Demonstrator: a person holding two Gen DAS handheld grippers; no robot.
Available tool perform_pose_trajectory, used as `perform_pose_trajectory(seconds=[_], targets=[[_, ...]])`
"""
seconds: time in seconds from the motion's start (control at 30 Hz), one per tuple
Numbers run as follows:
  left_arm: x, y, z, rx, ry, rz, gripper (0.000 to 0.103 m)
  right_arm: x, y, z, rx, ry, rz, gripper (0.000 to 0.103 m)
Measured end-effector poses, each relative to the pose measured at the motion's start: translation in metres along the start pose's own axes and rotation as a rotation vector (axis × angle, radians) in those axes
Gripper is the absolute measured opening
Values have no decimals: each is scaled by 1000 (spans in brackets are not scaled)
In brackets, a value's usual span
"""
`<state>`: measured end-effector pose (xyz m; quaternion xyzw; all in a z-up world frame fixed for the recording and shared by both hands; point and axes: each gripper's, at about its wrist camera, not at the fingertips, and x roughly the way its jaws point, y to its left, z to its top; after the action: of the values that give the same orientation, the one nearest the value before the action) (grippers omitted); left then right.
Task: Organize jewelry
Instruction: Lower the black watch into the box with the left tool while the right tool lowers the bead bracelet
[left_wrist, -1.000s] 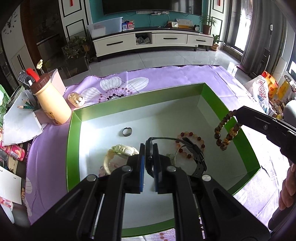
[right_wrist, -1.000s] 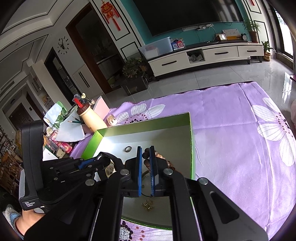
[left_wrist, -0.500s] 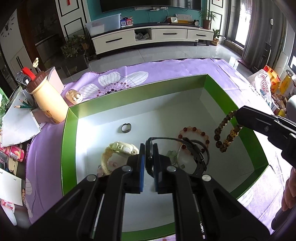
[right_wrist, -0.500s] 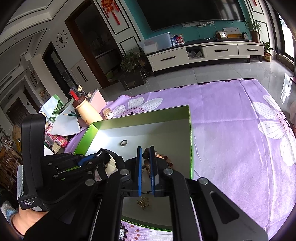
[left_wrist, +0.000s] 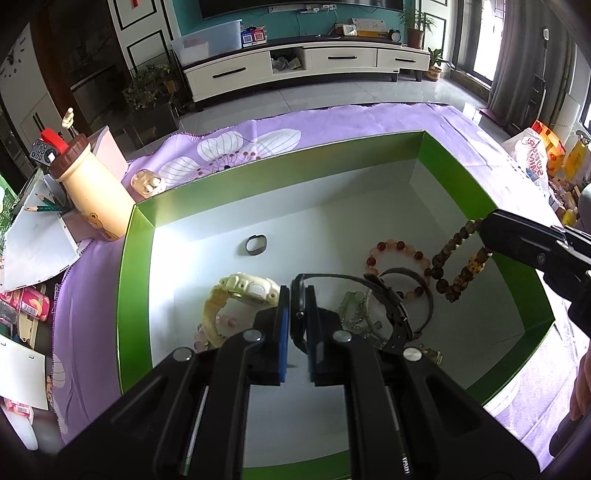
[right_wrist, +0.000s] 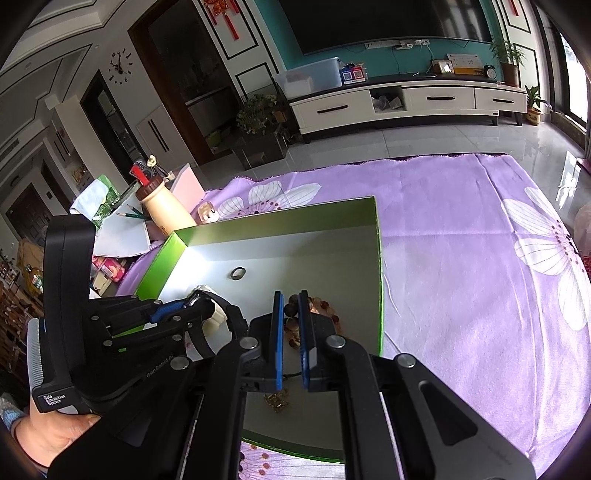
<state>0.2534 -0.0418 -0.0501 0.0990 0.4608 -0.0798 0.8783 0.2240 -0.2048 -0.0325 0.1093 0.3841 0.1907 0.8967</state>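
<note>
Living room, table under a purple flowered cloth (right_wrist: 461, 258), TV cabinet at the back. On the cloth sits a green-walled box (left_wrist: 229, 192) with a white floor, already holding most of the jewelry.

Nearest in the left wrist view: left gripper (left_wrist: 298, 295), jaws closed down on a black watch (left_wrist: 391, 306), pinched edge-on at its case; the strap loops off to the right and hangs above the box floor. Just past the tips on the floor: cream watch (left_wrist: 247, 290) to the left, pink bead bracelet (left_wrist: 207, 334) under it, red bead bracelet (left_wrist: 399, 254) to the right, small dark ring (left_wrist: 256, 244) further back, alone.

Right gripper (right_wrist: 291, 302) also clamped, on a brown bead bracelet (left_wrist: 456, 258) that dangles as a long loop just inside the box's right wall, clear of the floor. A gold clasp-like piece (right_wrist: 277, 400) lies below it, too small to name.

Key relation: both pieces are already over the box, so the drop is straight down. Black watch hangs over the crowded middle; bare floor lies behind, towards the ring. Both grippers pitch steeply down, left one more so. Left hand (right_wrist: 48, 435) grips its handle low in the right wrist view.
</note>
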Motion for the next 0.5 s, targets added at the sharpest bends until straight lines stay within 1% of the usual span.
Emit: perform_pose_trajectory(seconds=[0.5], targets=[[7,-1,-3,4,20,10,8,8,8,-5,-46,30,-38,7]])
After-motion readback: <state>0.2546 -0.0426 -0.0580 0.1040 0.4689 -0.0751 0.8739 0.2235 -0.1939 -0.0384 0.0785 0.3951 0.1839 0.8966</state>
